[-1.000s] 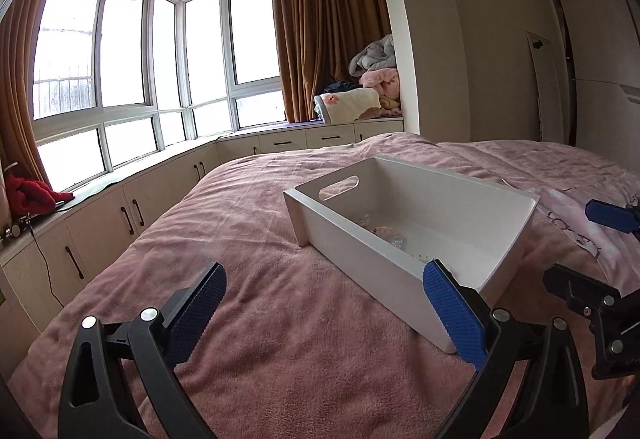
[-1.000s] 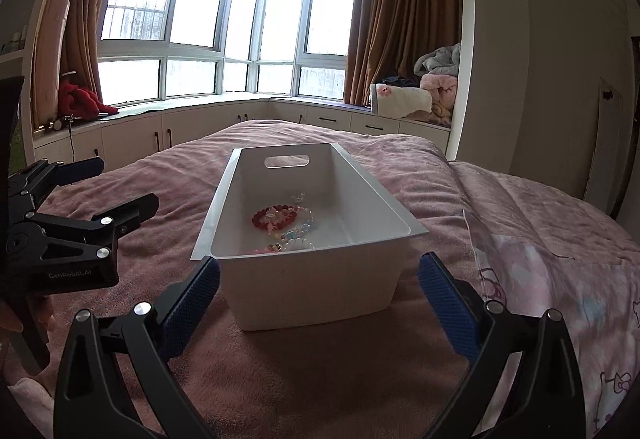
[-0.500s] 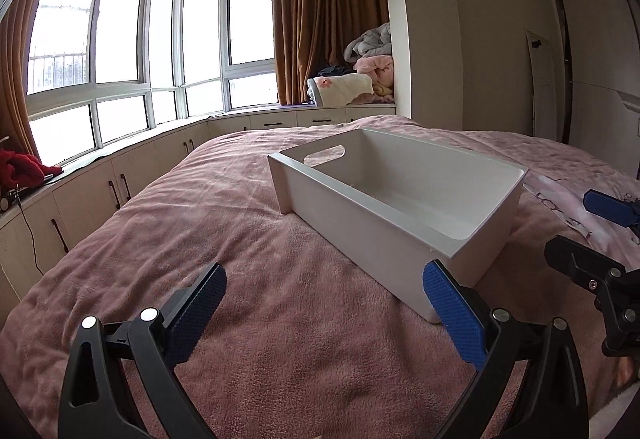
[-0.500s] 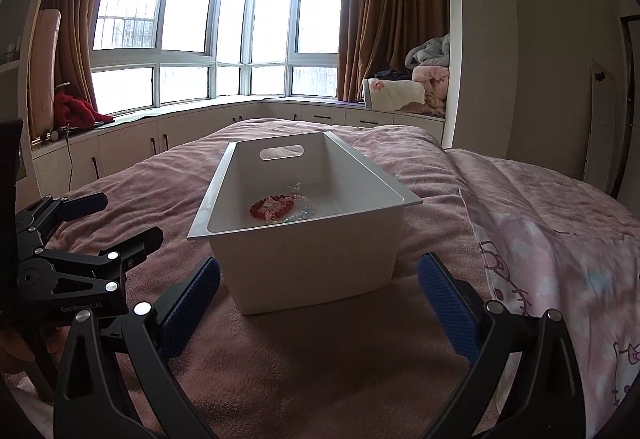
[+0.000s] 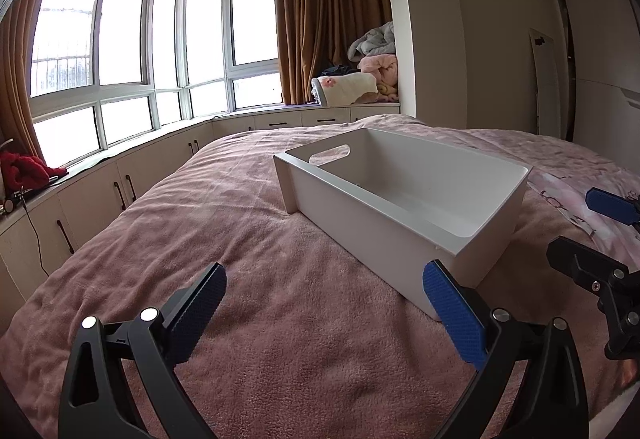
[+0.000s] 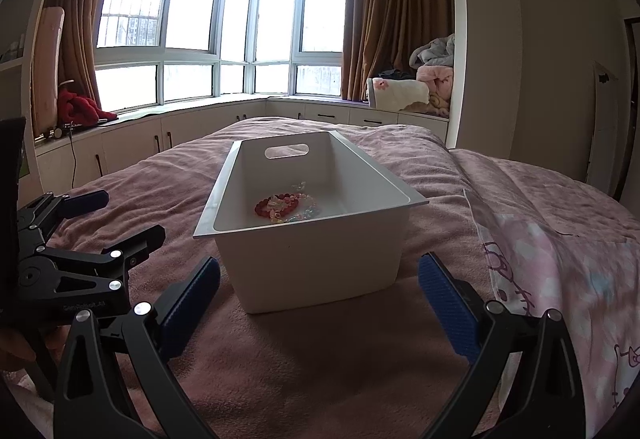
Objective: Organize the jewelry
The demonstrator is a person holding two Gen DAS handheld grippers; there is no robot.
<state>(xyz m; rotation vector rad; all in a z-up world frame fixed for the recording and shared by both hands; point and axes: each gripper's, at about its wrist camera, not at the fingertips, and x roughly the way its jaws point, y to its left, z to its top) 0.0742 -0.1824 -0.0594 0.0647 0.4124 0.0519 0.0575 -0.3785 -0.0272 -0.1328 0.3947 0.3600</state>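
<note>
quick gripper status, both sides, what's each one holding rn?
Left gripper: open, holding nothing, above the pink blanket.
Right gripper: open, holding nothing, facing the white bin.

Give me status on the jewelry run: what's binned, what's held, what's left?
Done: beaded bracelets, red and pastel, lie in the white bin on the pink bed cover. In hand: nothing; the left gripper and the right gripper are both open and empty, short of the bin. Left: no loose jewelry shows on the cover in either view, so sorting looks about finished.
</note>
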